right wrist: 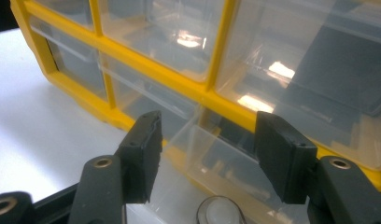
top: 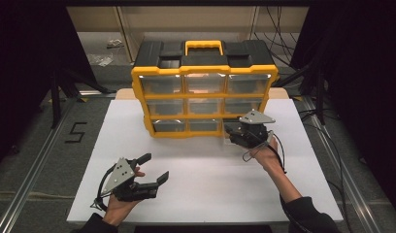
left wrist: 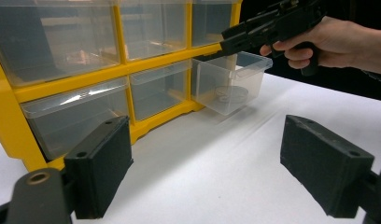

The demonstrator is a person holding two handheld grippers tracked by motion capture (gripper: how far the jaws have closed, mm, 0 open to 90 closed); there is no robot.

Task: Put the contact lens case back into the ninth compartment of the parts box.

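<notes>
A yellow-framed parts cabinet (top: 204,73) with a black top and clear drawers stands at the back of the white board. Its bottom right drawer (left wrist: 230,84) (right wrist: 212,163) is pulled out, and a round pale object (left wrist: 230,94) (right wrist: 220,213) lies in it. My right gripper (top: 228,133) (right wrist: 212,154) hovers over that drawer with its jaws apart and nothing pressed between the pads; the drawer's rim shows beneath them. My left gripper (top: 156,167) (left wrist: 212,163) is at the front left, open and empty, pointing toward the cabinet.
The white board (top: 206,184) has free room in front of the cabinet between the two hands. A marked "5" (top: 75,132) is on the floor at left. Metal rails run along both sides, and cables (top: 278,34) lie behind the cabinet.
</notes>
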